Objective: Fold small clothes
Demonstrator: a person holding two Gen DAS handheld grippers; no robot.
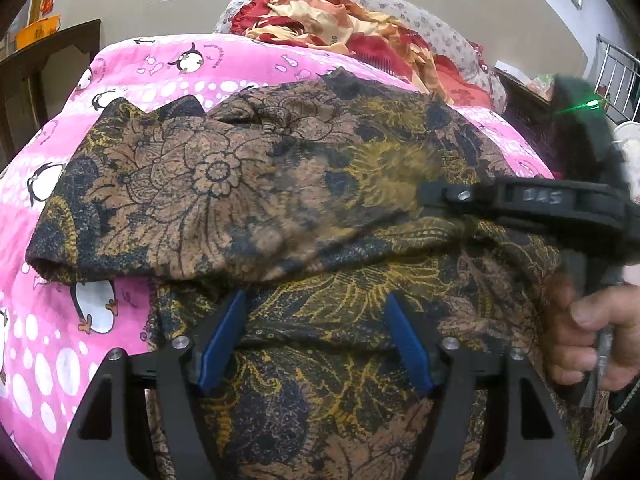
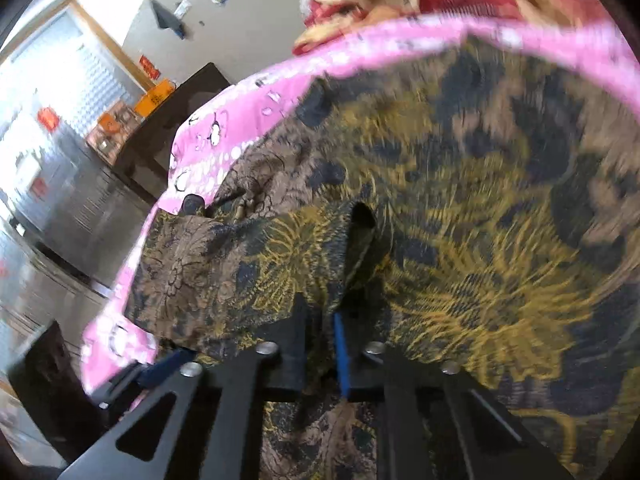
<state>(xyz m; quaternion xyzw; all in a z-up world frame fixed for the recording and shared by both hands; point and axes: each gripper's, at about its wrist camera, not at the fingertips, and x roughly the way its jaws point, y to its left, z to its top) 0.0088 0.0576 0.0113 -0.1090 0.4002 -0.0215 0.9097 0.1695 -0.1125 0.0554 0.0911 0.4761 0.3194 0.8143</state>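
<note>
A brown, black and yellow floral garment (image 1: 248, 184) lies on a pink penguin-print sheet (image 1: 48, 320). One layer is folded over the rest. My left gripper (image 1: 316, 300) is open just above the garment's near part, its blue pads spread apart with nothing between them. My right gripper (image 1: 436, 194) reaches in from the right at the fold's edge. In the right wrist view the right gripper (image 2: 322, 320) is shut on a raised fold of the garment (image 2: 460, 208), with cloth bunched between its blue pads (image 2: 342, 356). That view is motion-blurred.
A crumpled red, cream and grey floral quilt (image 1: 352, 28) lies at the far side of the bed. Dark wooden furniture (image 1: 52, 64) stands at the left, and a metal rail (image 1: 616, 76) at the right. A window (image 2: 52, 92) is on the left wall.
</note>
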